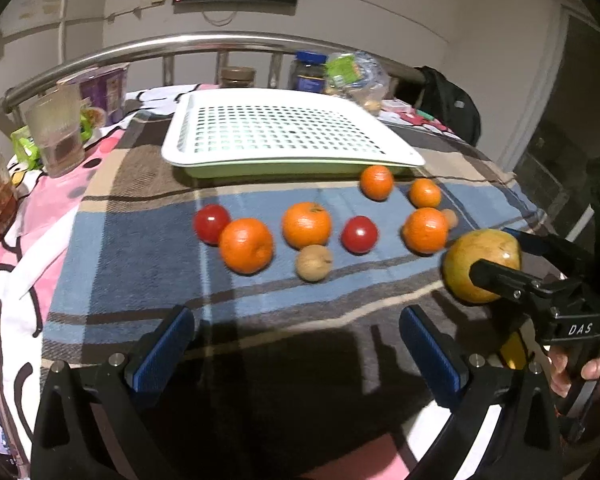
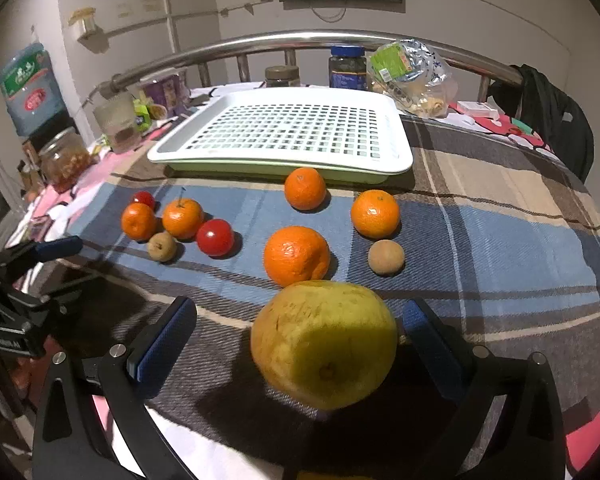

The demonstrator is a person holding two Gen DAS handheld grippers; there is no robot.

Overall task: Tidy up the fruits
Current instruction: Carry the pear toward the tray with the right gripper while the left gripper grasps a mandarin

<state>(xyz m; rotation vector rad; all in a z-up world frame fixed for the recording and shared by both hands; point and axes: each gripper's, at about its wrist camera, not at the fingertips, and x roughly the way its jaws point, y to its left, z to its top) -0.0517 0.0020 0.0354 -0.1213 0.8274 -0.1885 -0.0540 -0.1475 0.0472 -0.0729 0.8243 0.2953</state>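
Hovering above the plaid blanket point(image 2: 500, 216), the right gripper point(image 2: 300, 344) has a large yellow-green fruit point(image 2: 324, 344) between its blue pads point(image 2: 162, 344). From the right wrist view the fruit touches the right-hand pad, while a gap shows on its left side, so I cannot tell whether the jaws truly clamp it. In the left wrist view the same fruit point(image 1: 482, 266) sits against the black finger of that gripper, off to the right of the loose fruit.

The left gripper point(image 1: 298, 346) holds nothing; its jaws stand wide, above the near edge of the blanket.

Spread on the blue stripe lie five oranges, one of them point(image 2: 296, 256) just beyond the yellow-green fruit, two red tomatoes, one at point(image 2: 215, 237), and two small brown fruits, one at point(image 2: 386, 257). All rest in front of the white perforated tray point(image 2: 284, 128), which carries no fruit. One orange point(image 2: 305, 188) lies just beside the tray's near rim.

Behind the tray run a metal rail point(image 2: 260, 40), jars and a plastic bag point(image 2: 412, 76).
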